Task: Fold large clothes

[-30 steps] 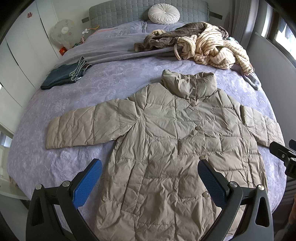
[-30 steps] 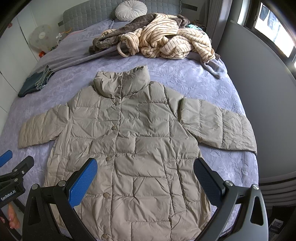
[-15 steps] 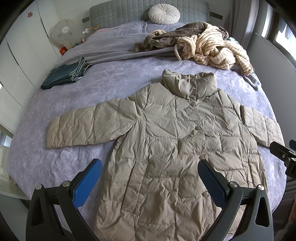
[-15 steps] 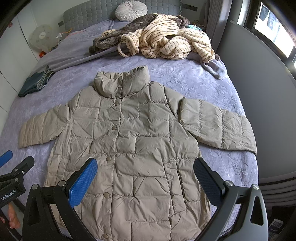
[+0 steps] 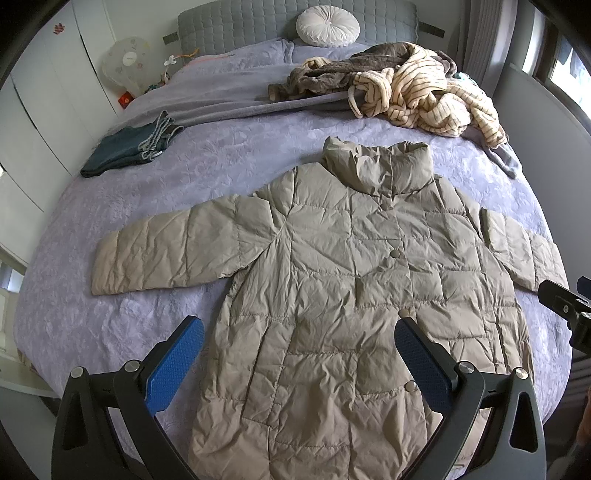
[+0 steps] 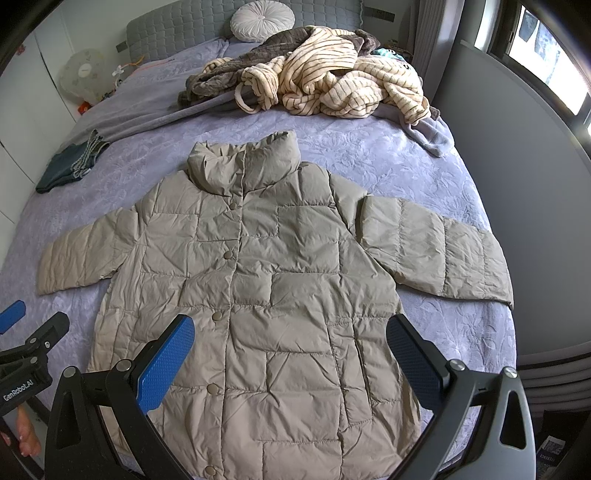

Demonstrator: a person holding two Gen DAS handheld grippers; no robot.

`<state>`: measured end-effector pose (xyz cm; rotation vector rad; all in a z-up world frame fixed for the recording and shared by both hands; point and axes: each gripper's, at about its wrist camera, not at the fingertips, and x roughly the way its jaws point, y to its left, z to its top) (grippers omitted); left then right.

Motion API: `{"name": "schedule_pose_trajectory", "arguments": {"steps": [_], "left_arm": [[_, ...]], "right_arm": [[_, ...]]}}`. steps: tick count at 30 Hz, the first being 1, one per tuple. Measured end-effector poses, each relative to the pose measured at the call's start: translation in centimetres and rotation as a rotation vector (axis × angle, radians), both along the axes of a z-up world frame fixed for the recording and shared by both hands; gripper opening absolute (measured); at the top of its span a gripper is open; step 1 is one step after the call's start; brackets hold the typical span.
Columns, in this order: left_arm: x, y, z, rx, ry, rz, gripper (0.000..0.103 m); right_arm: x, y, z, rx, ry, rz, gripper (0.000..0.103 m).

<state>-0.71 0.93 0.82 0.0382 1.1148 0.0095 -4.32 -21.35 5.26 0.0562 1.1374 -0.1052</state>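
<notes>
Your left gripper [image 5: 295, 360] has its jaws spread wide, nothing between the blue pads [image 5: 173, 365], hovering above the lower hem of the puffer coat [image 5: 354, 280]. Your right gripper [image 6: 290, 356] is just the same: jaws wide apart, empty, poised over the coat's lower front near the snap buttons [image 6: 216, 315]. The beige coat lies flat, front up, buttoned, collar pointing to the headboard, both sleeves stretched out to the sides on the lavender bedspread [image 5: 110, 314]. Out past the collar, a heap of striped and brown robes [image 6: 332, 85] sits near the round white cushion [image 5: 328, 22]. Off to the left edge, folded dark jeans [image 5: 133, 146] rest well apart from the coat.
</notes>
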Motion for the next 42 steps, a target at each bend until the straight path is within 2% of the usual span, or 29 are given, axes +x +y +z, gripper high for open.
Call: {"name": "schedule_pose_trajectory", "arguments": {"steps": [31,37,42], "left_arm": [[-0.3,0.0,-0.1,-0.015,0.016,0.012,0.103],[-0.9,1.9,-1.3,-0.063,0.045,0.043,0.103],[-1.2,4.8,-3.1,-0.129,0.058,0.094,0.103]], "right_arm": [[0.6,0.8,-0.6,0.011,0.007,0.005,0.103],[1.2,2.2,-1.6,0.064,0.004,0.026,0.103],[3.1,4.9,-4.4,0.136,0.025,0.04,0.103]]}}
